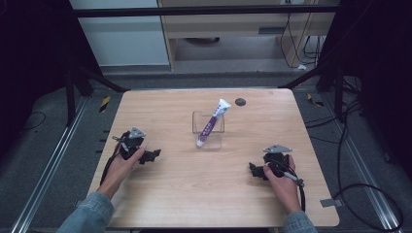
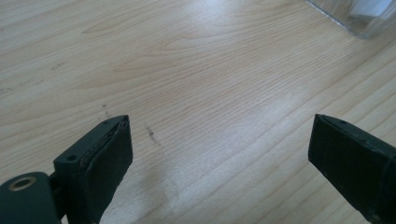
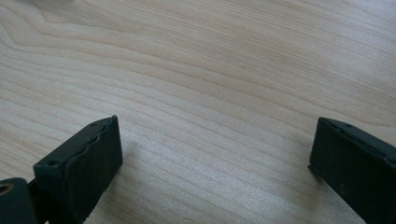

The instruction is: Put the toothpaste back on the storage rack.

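Note:
A white and purple tube (image 1: 212,121) leans upright in a clear plastic box (image 1: 208,140) near the middle of the wooden table (image 1: 194,199). My left gripper (image 1: 154,155) rests low on the table's left side, held by a hand, its jaws wide apart over bare wood (image 2: 219,149). A corner of the clear box (image 2: 357,21) shows at the top right of the left gripper view. My right gripper (image 1: 254,169) sits on the right side, also open with nothing between its jaws (image 3: 215,158).
A small dark round mark (image 1: 240,102) sits on the table behind the box. Metal rails run along both sides of the table, and cables (image 1: 359,189) trail on the floor at the right. A cabinet stands beyond the far edge.

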`<state>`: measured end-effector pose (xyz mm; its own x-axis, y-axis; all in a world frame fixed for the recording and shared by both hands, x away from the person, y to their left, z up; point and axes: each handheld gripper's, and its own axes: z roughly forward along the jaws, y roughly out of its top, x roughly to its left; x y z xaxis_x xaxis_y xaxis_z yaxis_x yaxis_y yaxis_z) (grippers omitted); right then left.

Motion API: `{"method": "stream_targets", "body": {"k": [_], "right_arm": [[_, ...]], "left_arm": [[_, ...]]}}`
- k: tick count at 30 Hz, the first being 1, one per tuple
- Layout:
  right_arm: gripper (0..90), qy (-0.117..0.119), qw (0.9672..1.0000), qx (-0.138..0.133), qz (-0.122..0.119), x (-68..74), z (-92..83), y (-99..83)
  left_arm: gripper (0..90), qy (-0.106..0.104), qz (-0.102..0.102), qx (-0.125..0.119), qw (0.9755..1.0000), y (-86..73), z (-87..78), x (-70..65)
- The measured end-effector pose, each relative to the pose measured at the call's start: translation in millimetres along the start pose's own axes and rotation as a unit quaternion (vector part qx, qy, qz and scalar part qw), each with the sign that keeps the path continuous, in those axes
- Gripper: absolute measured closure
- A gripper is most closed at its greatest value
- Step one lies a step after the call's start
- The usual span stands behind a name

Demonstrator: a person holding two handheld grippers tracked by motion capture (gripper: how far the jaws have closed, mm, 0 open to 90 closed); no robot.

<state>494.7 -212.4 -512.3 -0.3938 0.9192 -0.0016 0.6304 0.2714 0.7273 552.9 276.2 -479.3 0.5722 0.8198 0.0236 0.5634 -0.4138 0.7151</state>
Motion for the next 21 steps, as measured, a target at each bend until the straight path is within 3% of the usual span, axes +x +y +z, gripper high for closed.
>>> {"method": "stream_targets", "body": {"k": [13,21], "right_arm": [[2.6,0.0,1.0,0.0,0.0,0.0,0.0,0.0],[2.6,0.0,1.0,0.0,0.0,0.0,0.0,0.0]], "left_arm": [[5.3,0.004,-0.003,-0.002,1.0,-5.5,11.4,15.0],[4.7,0.003,0.008,0.003,1.0,-6.1,20.6,16.5]]}}
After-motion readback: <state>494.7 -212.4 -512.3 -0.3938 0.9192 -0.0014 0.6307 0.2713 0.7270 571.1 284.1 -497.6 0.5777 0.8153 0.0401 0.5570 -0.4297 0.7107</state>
